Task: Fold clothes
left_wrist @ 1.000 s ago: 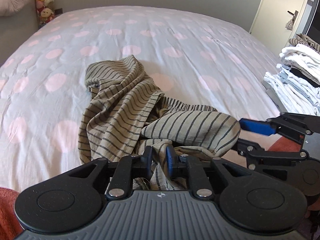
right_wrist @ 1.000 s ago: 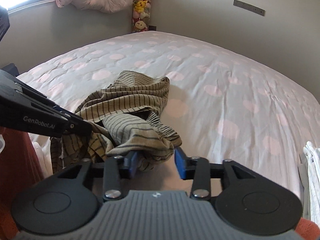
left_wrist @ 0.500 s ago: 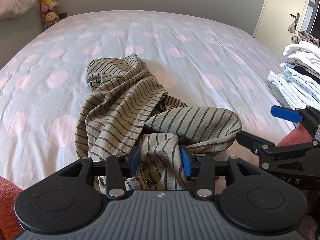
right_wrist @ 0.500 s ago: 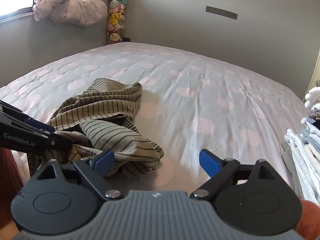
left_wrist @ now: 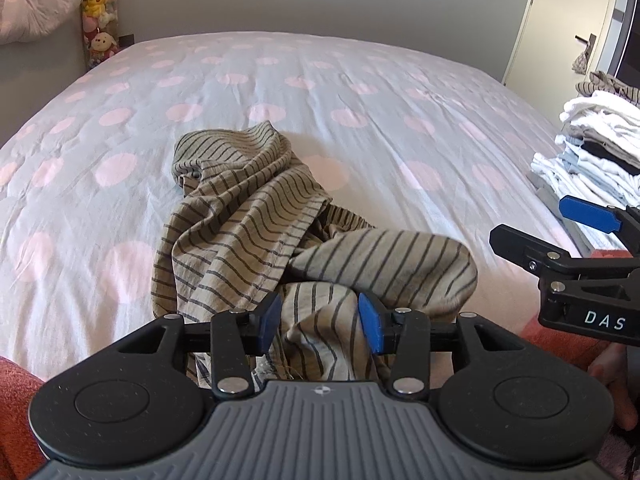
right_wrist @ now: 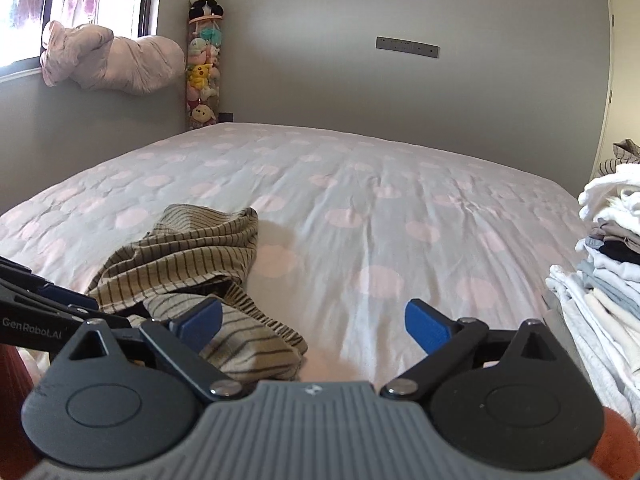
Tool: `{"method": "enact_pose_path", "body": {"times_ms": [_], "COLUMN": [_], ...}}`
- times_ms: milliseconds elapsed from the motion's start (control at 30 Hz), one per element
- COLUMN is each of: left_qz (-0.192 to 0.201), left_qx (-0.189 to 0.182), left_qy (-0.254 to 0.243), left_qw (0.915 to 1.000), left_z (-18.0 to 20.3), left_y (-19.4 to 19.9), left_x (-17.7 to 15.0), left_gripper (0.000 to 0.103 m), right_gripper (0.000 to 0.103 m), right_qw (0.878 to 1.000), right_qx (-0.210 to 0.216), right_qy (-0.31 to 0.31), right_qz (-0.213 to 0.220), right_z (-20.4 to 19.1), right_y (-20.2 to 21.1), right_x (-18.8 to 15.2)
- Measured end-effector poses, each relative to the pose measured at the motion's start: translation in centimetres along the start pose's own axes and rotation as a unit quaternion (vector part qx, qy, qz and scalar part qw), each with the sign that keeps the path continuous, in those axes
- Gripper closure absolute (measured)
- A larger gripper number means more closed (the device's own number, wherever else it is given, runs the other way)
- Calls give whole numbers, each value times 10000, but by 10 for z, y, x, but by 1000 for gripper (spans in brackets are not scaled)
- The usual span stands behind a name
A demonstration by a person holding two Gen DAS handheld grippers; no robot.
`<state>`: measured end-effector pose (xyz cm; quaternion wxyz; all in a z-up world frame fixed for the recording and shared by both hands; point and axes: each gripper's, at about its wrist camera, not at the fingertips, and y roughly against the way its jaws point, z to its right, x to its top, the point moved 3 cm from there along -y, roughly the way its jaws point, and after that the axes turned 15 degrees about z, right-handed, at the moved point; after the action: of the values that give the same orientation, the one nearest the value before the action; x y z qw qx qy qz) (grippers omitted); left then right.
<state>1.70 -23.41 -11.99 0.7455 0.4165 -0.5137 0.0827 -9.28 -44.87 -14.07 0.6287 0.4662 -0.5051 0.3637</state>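
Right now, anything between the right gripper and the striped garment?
Nothing visible. The right gripper is open, and the striped garment lies crumpled just left of it on the bed. The left gripper is open around its near edge.

A tall clear tube of plush toys (right_wrist: 203, 60) stands by the grey pink-dotted bed's (right_wrist: 360, 200) far-left corner.

Bright daylight from window (right_wrist: 24, 16) at upper left, blown out w/ glare. Soft, even on bed (right_wrist: 400, 208); faint shadow beside striped garment (left_wrist: 248, 216). Strong fisheye bending at edges, dark vignette in corners. Slight blur far right on clothes stack (left_wrist: 596, 152). Centre sharp.
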Motion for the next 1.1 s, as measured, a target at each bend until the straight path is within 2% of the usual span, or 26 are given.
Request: {"method": "enact_pose_path", "body": {"times_ms": [167,367,533,667,767,833,967,1033,1067,1100], "left_qz": [34,24,-264,-494,-657,-743,-835,-850,-849,-847], "left_qx": [-87,-60,-23,49,78,38,122,151,179,208], "left_qy": [176,291,11,-239,-292,-259,-160,-19,53,125], "left_qw": [9998,9996,9996,9985,9974,9969,9963,9963,9962,9961], "left_z": [-6,-22,-27,-27,-28,-28,-33,-38,-41,-44], "left_y": [-1,-18,-51,-81,-100,-108,-118,-119,-119,-119], "left_x": [11,31,42,39,32,26,17,16,16,16], "left_gripper": [51,45,42,42,42,42,42,45,51,59], "right_gripper": [4,4,4,6,6,8,32,36,43,55], "right_qw": [9995,9977,9946,9854,9725,9644,9446,9420,9417,9413], "right_qx": [229,499,725,588,458,506,657,780,847,914], "right_qy": [-211,-324,-408,-642,-827,-1026,-1363,-1381,-1376,-1371], "right_qz": [17,-321,-618,-1461,-2130,-2386,-2913,-2957,-2952,-2947], "right_z": [11,15,19,22,24,26,27,23,22,20], "right_y": [-11,-53,-89,-119,-140,-148,-159,-160,-159,-158], "right_x": [13,17,20,-10,-35,-44,-62,-63,-63,-62]}}
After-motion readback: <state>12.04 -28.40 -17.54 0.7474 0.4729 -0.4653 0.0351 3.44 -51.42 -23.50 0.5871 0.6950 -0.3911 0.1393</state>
